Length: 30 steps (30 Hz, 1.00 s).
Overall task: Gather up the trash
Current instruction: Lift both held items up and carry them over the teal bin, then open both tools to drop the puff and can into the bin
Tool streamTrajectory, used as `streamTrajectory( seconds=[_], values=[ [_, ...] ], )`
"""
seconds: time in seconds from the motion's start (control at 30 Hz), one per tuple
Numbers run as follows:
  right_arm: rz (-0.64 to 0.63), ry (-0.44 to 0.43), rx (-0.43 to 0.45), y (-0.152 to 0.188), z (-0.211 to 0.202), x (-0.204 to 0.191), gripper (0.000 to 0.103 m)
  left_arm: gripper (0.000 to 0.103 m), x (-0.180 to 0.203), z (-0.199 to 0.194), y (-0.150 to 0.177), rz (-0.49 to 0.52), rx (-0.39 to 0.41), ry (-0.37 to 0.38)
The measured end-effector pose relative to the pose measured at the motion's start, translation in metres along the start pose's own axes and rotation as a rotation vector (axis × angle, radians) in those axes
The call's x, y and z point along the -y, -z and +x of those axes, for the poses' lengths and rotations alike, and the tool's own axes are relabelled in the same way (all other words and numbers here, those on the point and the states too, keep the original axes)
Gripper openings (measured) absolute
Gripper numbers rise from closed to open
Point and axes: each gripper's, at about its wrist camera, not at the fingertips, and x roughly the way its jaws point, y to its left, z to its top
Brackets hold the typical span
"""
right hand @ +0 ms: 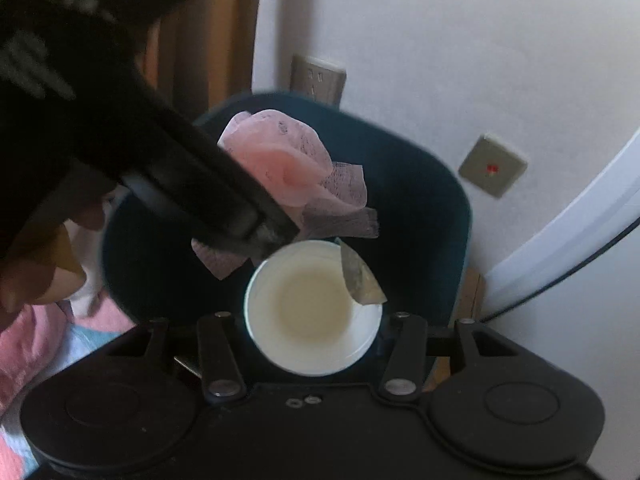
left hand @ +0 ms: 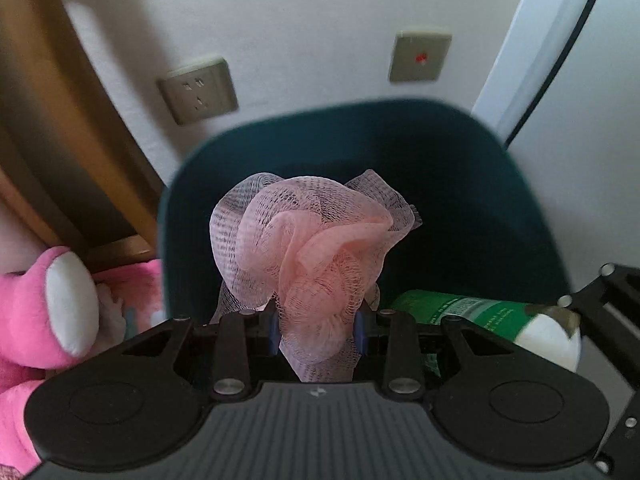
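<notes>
Pink mesh sponge (left hand: 308, 248) sits clamped in the left gripper (left hand: 316, 330), hanging over the open dark teal bin (left hand: 460, 168). Beside it, the right gripper (right hand: 314, 332) grasps a white cup with green label (right hand: 312, 308) above that bin.

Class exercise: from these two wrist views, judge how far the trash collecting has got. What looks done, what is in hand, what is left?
Done: nothing shows as dropped in the dark teal bin yet. In hand: the left gripper is shut on the pink mesh puff, held over the bin; the right gripper holds the green-labelled white cup with its peeled foil lid at the bin's edge. Left: releasing both into the bin.
</notes>
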Motion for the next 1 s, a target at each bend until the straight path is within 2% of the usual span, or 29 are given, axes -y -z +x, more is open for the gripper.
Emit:
streamTrajectory(
  seconds=[0.27, 0.43, 0.5, 0.57, 0.63, 0.7, 1.0],
  values=[
    [-0.014, -0.018, -0.117, -0.011, 0.041, 0.004, 0.048, 0.034, -0.003, 0.049, -0.001, 0.02, -0.157, 0.018],
    [-0.03, -0.029, -0.155, -0.016, 0.052, 0.0, 0.049, 0.035, -0.003, 0.058, 0.001, 0.028, -0.201, 0.03],
    [-0.029, -0.048, -0.158, -0.016, 0.052, 0.0, 0.054, 0.041, -0.004, 0.059, 0.0, 0.019, -0.217, 0.036],
    [-0.033, -0.053, -0.156, -0.011, 0.046, 0.004, 0.058, 0.046, -0.003, 0.057, 0.001, 0.019, -0.21, 0.042],
    [-0.043, -0.054, -0.147, -0.014, 0.042, 0.009, 0.059, 0.058, -0.003, 0.052, 0.0, 0.027, -0.19, 0.046],
    [-0.038, -0.059, -0.138, -0.011, 0.049, 0.009, 0.059, 0.062, -0.002, 0.044, 0.002, 0.027, -0.172, 0.058],
    [0.012, -0.071, -0.027, 0.011, -0.005, 0.022, 0.065, 0.062, 0.004, -0.015, 0.011, -0.01, -0.07, 0.055]
  ],
)
